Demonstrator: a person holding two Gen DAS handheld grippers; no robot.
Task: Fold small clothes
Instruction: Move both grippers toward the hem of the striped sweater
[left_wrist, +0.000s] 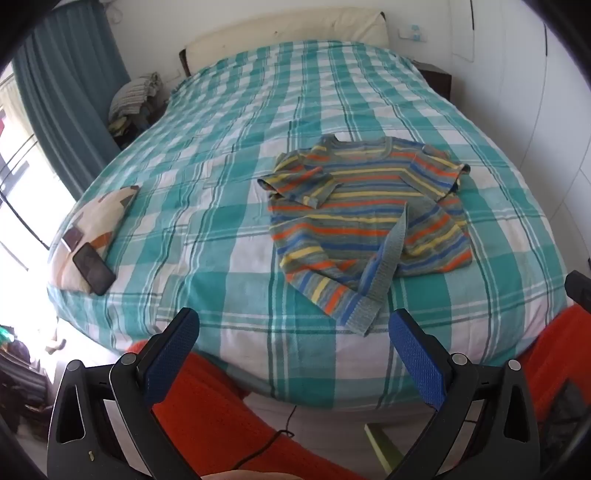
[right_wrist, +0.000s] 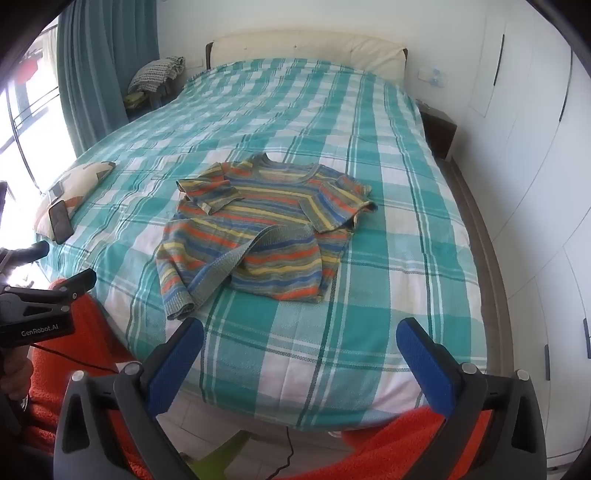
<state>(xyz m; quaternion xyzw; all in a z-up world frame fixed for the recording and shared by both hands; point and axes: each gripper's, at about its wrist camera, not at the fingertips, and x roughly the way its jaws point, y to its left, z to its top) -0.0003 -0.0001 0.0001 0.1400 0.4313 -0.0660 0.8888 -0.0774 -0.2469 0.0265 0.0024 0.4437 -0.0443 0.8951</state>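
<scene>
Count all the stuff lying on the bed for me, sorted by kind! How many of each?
Striped shirts: 1
Cushions: 1
Phones, lying on the cushion: 1
Small card-like items, also on the cushion, too small to identify: 1
Total: 4

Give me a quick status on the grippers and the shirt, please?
Left gripper open, empty, short of the bed. Right gripper open, empty. Striped shirt lies rumpled, sleeves tucked in, hem flipped up. Phone on the pillow, well aside.
</scene>
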